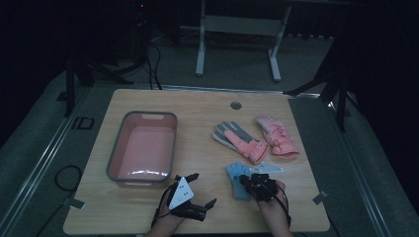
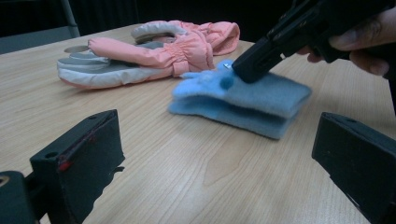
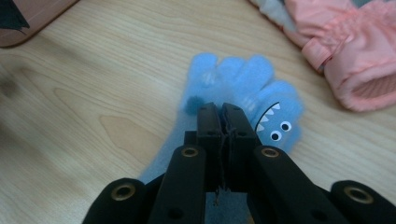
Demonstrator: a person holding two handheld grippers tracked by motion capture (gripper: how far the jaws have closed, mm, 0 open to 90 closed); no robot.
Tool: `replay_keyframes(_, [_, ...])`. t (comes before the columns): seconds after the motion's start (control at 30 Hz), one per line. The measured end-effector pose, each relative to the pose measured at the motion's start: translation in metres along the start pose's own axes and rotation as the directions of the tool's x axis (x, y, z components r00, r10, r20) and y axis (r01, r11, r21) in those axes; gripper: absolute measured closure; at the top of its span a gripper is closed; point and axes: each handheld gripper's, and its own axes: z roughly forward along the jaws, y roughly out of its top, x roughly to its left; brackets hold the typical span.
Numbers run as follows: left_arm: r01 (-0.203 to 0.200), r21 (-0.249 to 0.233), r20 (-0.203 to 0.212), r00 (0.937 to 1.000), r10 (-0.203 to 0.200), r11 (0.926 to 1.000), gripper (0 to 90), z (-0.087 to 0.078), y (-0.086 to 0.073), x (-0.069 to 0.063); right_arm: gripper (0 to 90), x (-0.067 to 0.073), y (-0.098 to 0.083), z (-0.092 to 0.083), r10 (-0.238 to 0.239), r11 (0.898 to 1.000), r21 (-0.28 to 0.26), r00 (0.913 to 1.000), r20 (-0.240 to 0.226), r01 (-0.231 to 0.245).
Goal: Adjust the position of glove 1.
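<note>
Right gripper (image 3: 219,112) is pressing its jaws together on the blue glove (image 3: 243,79); left gripper (image 1: 190,190), at its 9 o'clock, is sitting spread over the table (image 1: 207,106)

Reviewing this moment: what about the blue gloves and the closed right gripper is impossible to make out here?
- Grip: the right gripper is shut on top of the blue gloves; in the right gripper view its own jaws hide whether any fleece is pinched.
- Cuff end: covered by the jaws in that view.
- Glove count: the left gripper view suggests two stacked layers; the high view is too dim and small to confirm.
</note>
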Motion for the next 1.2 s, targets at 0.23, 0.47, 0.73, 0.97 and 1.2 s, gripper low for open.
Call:
replay_keyframes(0.23, [-0.002, 0.001, 0.001, 1.0000, 0.002, 1.0000, 1.9, 0.000, 0.000, 0.000, 86.3, -0.002, -0.006, 0.012, -0.016, 0.999, 0.036, 0.9998, 0.009, 0.016])
replay_keyframes(0.47, [-0.003, 0.006, -0.002, 1.0000, 0.003, 1.0000, 1.9, 0.000, 0.000, 0.000, 85.1, -0.007, -0.013, 0.020, -0.011, 0.999, 0.051, 0.9999, 0.009, 0.011])
replay_keyframes(0.73, [0.030, 0.014, -0.025, 0.9993, -0.029, 0.9995, 2.0, 0.003, 0.001, 0.000, 71.6, -0.008, -0.009, 0.009, -0.011, 1.000, 0.021, 0.9999, -0.006, 0.011])
replay_keyframes(0.97, [-0.018, 0.023, -0.002, 0.9998, 0.018, 0.9996, 2.0, 0.005, 0.002, -0.002, 32.1, -0.023, -0.002, -0.013, -0.011, 0.998, -0.069, 0.9989, -0.045, 0.008])
replay_keyframes(1.2, [-0.006, 0.137, 0.074, 0.9972, -0.004, 0.9905, 2.0, 0.012, 0.010, -0.009, 16.0, -0.041, -0.006, -0.016, 0.023, 0.996, -0.085, 0.9873, -0.157, -0.037])
